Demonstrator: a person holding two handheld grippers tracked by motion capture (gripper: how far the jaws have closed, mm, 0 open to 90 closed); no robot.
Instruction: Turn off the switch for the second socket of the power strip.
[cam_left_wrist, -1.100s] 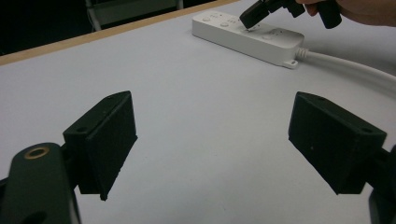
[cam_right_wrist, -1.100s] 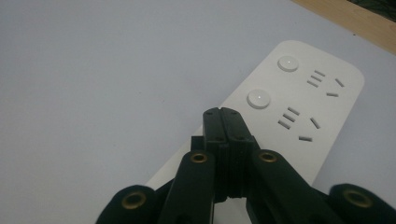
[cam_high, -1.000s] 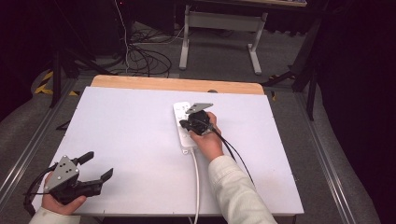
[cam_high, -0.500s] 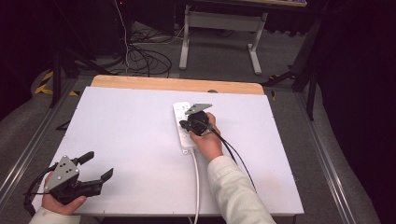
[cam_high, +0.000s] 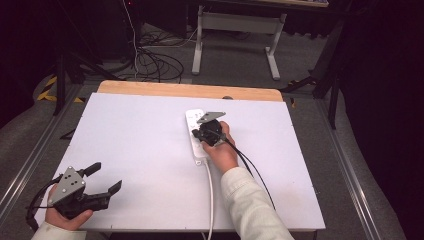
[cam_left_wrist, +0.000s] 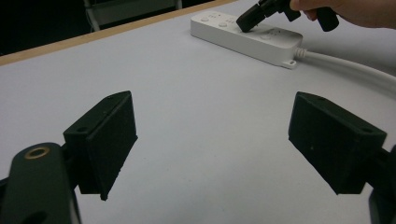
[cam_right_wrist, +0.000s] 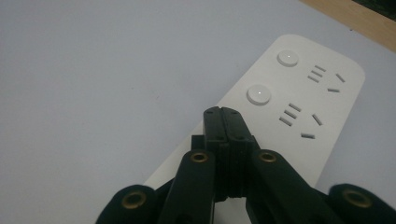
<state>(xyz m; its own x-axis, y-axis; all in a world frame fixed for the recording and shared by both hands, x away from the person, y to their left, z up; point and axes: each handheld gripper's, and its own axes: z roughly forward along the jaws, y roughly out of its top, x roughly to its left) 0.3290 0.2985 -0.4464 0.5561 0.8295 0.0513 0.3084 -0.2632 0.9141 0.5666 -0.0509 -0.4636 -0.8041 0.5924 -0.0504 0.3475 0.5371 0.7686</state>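
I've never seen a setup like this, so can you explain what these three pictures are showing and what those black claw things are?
A person at a white table holds a handheld gripper in each hand. One picture looks down from above; the other two come from cameras riding on each gripper. The left gripper rests near the table's front corner, jaws wide open and empty. The right gripper has its jaws shut, tip down on a white power strip with round buttons, holding nothing. The strip's white cord runs toward the person.

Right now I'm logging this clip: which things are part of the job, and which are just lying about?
In the job, judging by the hands:
- power strip, on the table
- right gripper, shut, tips over the strip
- left gripper, open, idle at the near corner

Lying about:
- floor cables
- desk frame behind
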